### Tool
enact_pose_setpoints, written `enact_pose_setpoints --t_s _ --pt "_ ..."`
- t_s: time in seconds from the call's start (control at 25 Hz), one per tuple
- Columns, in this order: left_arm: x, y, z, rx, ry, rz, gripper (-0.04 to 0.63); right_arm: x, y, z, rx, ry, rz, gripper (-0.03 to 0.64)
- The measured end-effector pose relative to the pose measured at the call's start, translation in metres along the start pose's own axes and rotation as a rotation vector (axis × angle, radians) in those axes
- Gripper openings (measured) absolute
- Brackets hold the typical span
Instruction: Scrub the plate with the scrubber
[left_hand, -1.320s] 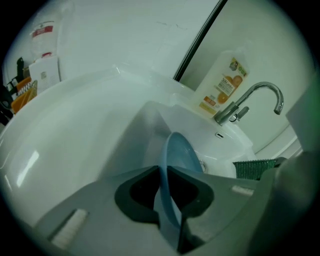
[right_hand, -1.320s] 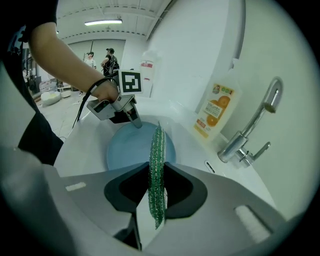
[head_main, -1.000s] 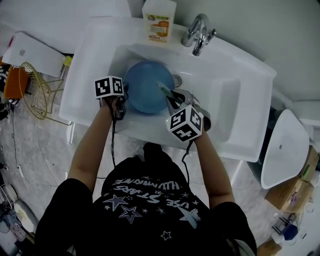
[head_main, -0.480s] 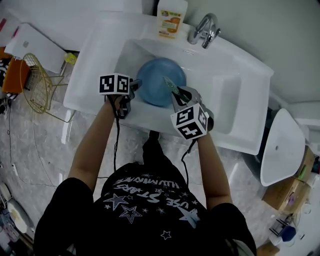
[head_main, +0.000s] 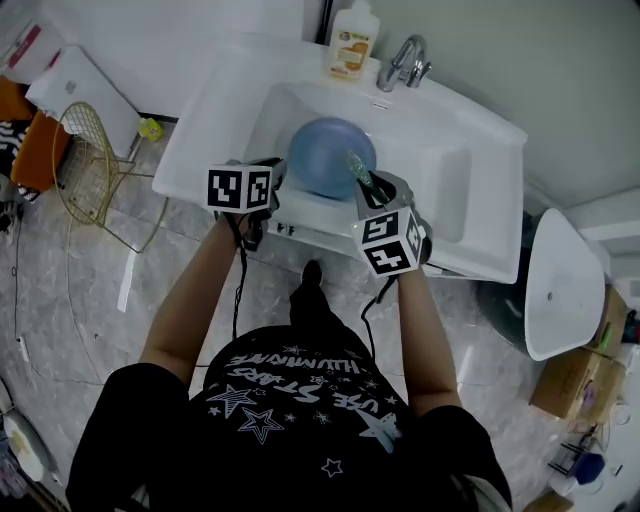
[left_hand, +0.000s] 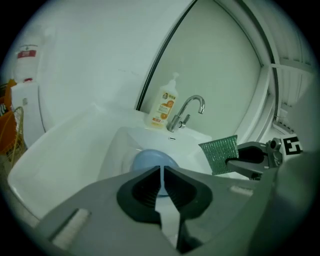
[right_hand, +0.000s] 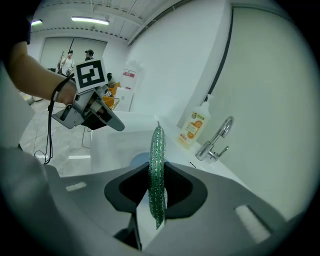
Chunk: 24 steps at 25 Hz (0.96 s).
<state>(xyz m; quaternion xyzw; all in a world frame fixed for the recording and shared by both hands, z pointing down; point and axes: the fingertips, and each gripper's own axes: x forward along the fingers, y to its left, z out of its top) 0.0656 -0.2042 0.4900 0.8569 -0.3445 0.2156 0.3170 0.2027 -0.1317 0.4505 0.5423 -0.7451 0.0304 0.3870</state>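
Note:
A round blue plate (head_main: 331, 155) lies in the basin of the white sink (head_main: 470, 190). My right gripper (head_main: 364, 181) is shut on a green mesh scrubber (head_main: 356, 166) and hangs above the plate's right front edge. In the right gripper view the scrubber (right_hand: 158, 170) stands edge-on between the jaws. My left gripper (head_main: 268, 178) hovers over the sink's front rim, left of the plate, with its jaws closed on nothing. In the left gripper view, the plate (left_hand: 150, 161) lies below the left gripper (left_hand: 162, 172), with the scrubber (left_hand: 220, 154) to the right.
A soap bottle (head_main: 352, 42) and a chrome faucet (head_main: 405, 60) stand at the sink's back edge. On the floor to the left sits a wire basket (head_main: 90, 160). A white bin (head_main: 565, 285) stands right of the sink. The person's legs are close to the sink front.
Both grippers have lifted up and back from the plate toward the sink's front rim. The scrubber stays in the right gripper and no longer rests on the plate.

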Motion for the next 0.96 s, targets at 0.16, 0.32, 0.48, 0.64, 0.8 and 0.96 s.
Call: enact_pose_setpoints --t_s 0.16,0.32,0.48,0.64,0.8,0.96 --pt "-0.041 -0.010 -0.016 0.041 -0.034 0.002 0.000 -0.029 0.018 0.004 0.008 -0.012 -0.034 0.107" --pt "-0.079 -0.023 -0.041 0.093 -0.045 -0.022 0.000 -0.058 0.041 0.003 0.022 -0.020 -0.053 0.107" --pt "-0.116 -0.031 -0.065 0.142 -0.065 -0.026 0.000 -0.086 0.064 -0.003 0.045 -0.028 -0.078 0.107" --pt "-0.147 -0.040 -0.085 0.190 -0.086 -0.031 0.000 -0.109 0.084 -0.012 0.082 -0.030 -0.098 0.107" --pt "-0.176 -0.046 -0.112 0.253 -0.089 -0.026 0.000 -0.130 0.111 -0.020 0.115 -0.035 -0.091 0.107" --pt "-0.201 -0.047 -0.145 0.281 -0.088 -0.022 0.000 -0.147 0.143 -0.027 0.127 -0.042 -0.066 0.107"
